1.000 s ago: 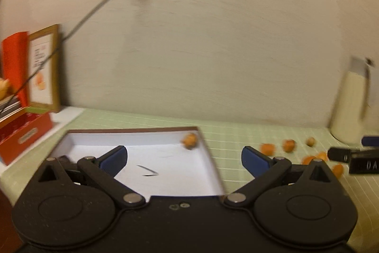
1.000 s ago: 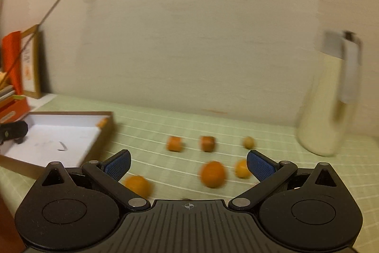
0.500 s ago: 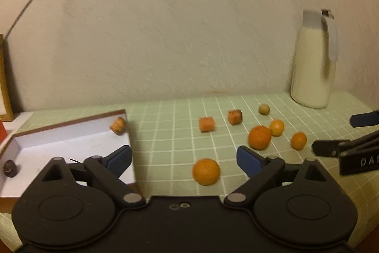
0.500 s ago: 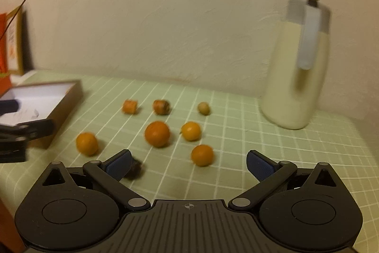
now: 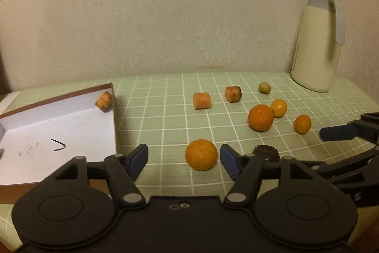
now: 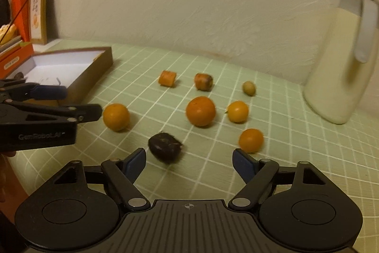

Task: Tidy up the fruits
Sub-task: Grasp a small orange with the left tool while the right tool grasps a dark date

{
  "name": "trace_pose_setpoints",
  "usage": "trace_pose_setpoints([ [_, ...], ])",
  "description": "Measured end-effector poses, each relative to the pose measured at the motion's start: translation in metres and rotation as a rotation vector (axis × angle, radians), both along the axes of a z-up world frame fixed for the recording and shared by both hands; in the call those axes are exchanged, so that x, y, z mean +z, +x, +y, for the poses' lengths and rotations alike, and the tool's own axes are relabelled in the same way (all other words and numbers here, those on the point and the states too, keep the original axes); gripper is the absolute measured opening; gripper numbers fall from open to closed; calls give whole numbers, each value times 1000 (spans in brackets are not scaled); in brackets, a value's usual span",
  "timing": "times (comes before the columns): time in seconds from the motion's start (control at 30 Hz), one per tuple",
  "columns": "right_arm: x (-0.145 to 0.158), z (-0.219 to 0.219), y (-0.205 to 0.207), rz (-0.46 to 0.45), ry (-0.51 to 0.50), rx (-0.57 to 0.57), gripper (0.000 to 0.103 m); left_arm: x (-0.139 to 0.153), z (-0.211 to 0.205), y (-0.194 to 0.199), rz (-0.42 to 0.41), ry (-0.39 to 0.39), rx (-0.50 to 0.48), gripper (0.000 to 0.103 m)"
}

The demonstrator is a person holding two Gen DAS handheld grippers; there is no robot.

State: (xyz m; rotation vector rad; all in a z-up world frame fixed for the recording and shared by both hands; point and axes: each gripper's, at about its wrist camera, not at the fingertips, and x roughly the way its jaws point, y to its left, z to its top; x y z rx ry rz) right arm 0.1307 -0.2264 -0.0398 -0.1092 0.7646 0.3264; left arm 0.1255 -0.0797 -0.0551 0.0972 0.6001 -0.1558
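In the left wrist view, an orange lies on the green checked cloth between the fingers of my left gripper. The jaws are closing, with a gap still on the orange's left side. In the right wrist view, a dark fruit lies between the closing jaws of my right gripper, untouched, near the left finger. A small orange sits by the right fingertip. A white-lined brown box at the left holds one orange-brown piece. Several more fruits lie beyond, including a large orange.
A cream jug stands at the back right against the wall. A framed picture and an orange carton stand behind the box. My left gripper reaches in from the left in the right wrist view.
The left gripper swung right from over the box to the near orange and sank. The right gripper dropped toward the dark fruit. Both pairs of jaws have narrowed.
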Motion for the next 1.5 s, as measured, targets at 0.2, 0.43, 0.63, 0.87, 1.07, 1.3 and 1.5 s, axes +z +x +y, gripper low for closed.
trace_pose_setpoints([
  [0.2,-8,10,5,17,-23,24,73,-7,-4,11,21,5,0,51],
  [0.43,-17,19,19,41,-38,35,62,-15,-6,27,59,1,-11,45],
  [0.63,-22,24,29,60,-44,33,56,-21,-12,35,85,0,-19,45],
  [0.87,-23,24,35,88,-23,26,36,-23,-15,36,95,-13,-31,36],
  [1.07,-23,24,36,94,-18,19,36,-25,-15,36,96,-35,-40,29],
  [1.3,-20,20,35,87,-15,-2,35,-24,-16,33,86,-31,-36,26],
  [1.5,-12,11,33,60,-8,-37,35,-14,-14,24,47,-41,-32,26],
])
